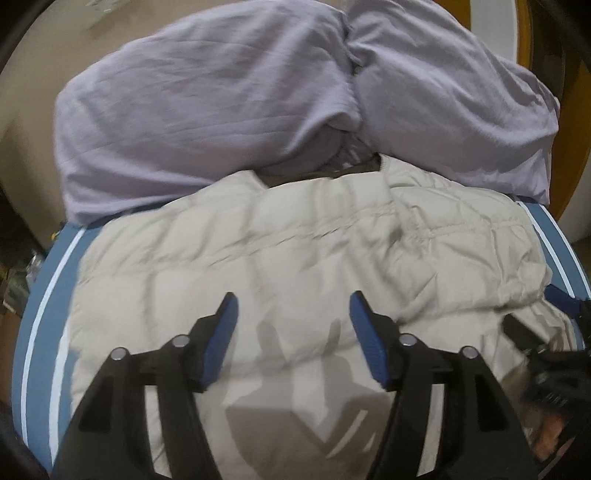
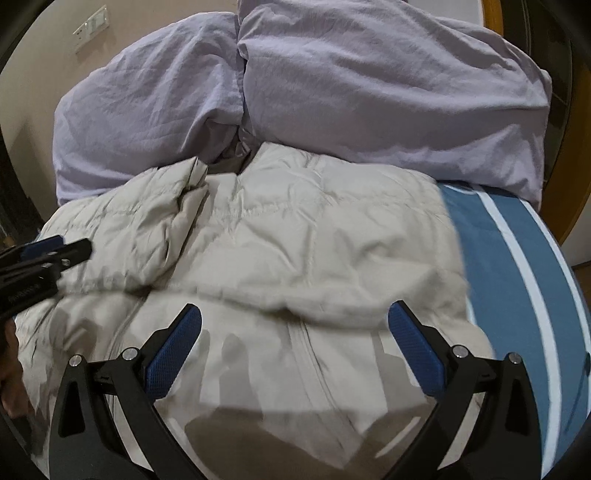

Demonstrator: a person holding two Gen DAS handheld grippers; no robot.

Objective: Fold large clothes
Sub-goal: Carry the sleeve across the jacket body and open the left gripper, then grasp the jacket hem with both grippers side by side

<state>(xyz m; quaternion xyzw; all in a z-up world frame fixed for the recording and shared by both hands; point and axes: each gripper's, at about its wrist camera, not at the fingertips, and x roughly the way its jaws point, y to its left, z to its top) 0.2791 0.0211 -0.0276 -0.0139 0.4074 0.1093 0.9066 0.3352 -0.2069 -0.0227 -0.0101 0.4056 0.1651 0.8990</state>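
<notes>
A beige quilted puffer jacket [image 1: 295, 240] lies spread on a blue bed sheet with white stripes [image 1: 40, 306]. It also shows in the right wrist view [image 2: 303, 236], with a sleeve or side part folded over at the left and a zip line running toward the camera. My left gripper [image 1: 291, 302] is open and empty, hovering above the jacket. My right gripper [image 2: 295, 314] is open wide and empty above the jacket's near part. The right gripper shows at the right edge of the left wrist view [image 1: 546, 317]. The left gripper shows at the left edge of the right wrist view [image 2: 55, 247].
Two lilac pillows or a bunched duvet [image 1: 221, 110] lie at the far end of the bed, touching the jacket's far edge; they also show in the right wrist view [image 2: 369, 85]. A beige wall with a switch plate [image 2: 90, 27] is at the back left. A wooden frame [image 2: 576, 166] stands at the right.
</notes>
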